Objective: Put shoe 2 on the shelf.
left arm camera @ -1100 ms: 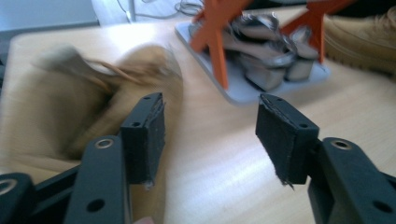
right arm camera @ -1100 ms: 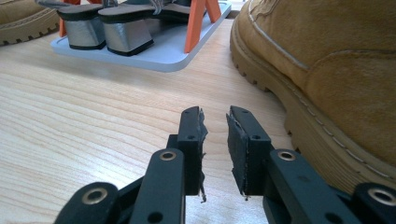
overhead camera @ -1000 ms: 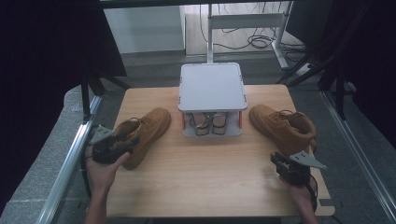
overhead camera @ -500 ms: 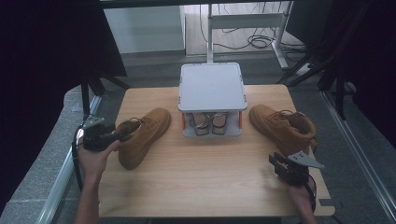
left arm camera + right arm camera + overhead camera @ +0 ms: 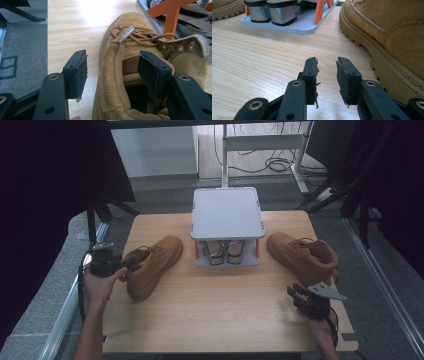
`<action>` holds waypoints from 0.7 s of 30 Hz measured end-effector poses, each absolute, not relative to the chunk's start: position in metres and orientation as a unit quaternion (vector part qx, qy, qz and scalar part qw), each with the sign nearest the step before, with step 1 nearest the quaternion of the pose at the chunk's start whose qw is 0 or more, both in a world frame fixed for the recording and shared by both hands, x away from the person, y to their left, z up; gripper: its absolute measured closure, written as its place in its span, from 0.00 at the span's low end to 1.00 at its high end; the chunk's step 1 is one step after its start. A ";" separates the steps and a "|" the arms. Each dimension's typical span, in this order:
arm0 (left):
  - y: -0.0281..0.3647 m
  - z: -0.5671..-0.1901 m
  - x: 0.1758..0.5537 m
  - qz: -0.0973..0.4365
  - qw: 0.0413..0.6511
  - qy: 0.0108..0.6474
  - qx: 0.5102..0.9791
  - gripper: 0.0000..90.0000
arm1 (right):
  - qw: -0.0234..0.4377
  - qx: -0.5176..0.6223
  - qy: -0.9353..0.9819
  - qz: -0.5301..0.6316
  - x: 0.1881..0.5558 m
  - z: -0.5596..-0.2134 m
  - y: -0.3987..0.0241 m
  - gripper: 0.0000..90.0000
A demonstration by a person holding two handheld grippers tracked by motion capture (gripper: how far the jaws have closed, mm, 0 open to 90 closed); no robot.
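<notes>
1. The right gripper (image 5: 299, 296) rests low over the near right part of the table (image 5: 215, 320). Its jaws have just been opening, and the right gripper view shows a modest gap between them with bare wood and nothing else inside it.
2. The left gripper (image 5: 131, 263) sits at the table's left edge, at the heel end of the left boot (image 5: 152, 265). Its jaws stand spread, one on either side of the boot's collar (image 5: 117, 82): the outer pad (image 5: 78, 72) hangs clear over the wood, apart from the suede, while the inner pad (image 5: 152, 72) is inside the boot opening, close to the tongue label. Neither pad appears to press on the boot yet.
3. That boot lies on its sole, its long axis running from the heel at the left gripper diagonally toward the toe, which points at the rack (image 5: 227, 227) in the table's middle. The left hand is plainly the nearer one, so the coming move is probably a pinch on the collar wall, and that depends on the collar staying between the pads.
4. The right boot (image 5: 302, 257) stands just beyond the right gripper, toe toward the rack, its lugged sole close beside the jaws.
5. Farthest off, the grey rack holds a pair of heeled sandals (image 5: 223, 251) under its top shelf.
</notes>
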State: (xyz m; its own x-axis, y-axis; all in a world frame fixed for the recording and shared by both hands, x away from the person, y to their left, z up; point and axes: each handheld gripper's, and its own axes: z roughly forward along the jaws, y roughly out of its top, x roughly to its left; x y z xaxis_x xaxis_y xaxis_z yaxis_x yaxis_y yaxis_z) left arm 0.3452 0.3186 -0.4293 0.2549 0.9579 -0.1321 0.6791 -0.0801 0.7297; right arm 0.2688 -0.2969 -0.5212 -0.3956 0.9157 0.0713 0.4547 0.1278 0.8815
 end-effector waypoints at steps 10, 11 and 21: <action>0.316 -0.436 0.358 0.182 0.326 0.580 0.724 0.47 | 0.257 0.486 0.707 0.446 0.269 -0.522 -0.296 0.76; 0.315 -0.437 0.358 0.182 0.322 0.580 0.726 0.49 | 0.257 0.486 0.706 0.446 0.269 -0.522 -0.296 0.76; 0.313 -0.439 0.360 0.168 0.307 0.581 0.734 0.73 | 0.256 0.486 0.707 0.445 0.269 -0.523 -0.296 0.76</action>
State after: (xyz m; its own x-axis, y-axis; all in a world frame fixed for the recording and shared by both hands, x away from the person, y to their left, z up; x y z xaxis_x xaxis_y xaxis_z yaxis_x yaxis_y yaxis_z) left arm 0.3598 0.3134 -0.4392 0.2673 0.9573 -0.1106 0.7505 -0.1348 0.6470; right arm 0.2694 -0.2960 -0.5226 -0.3962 0.9153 0.0718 0.4599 0.1301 0.8784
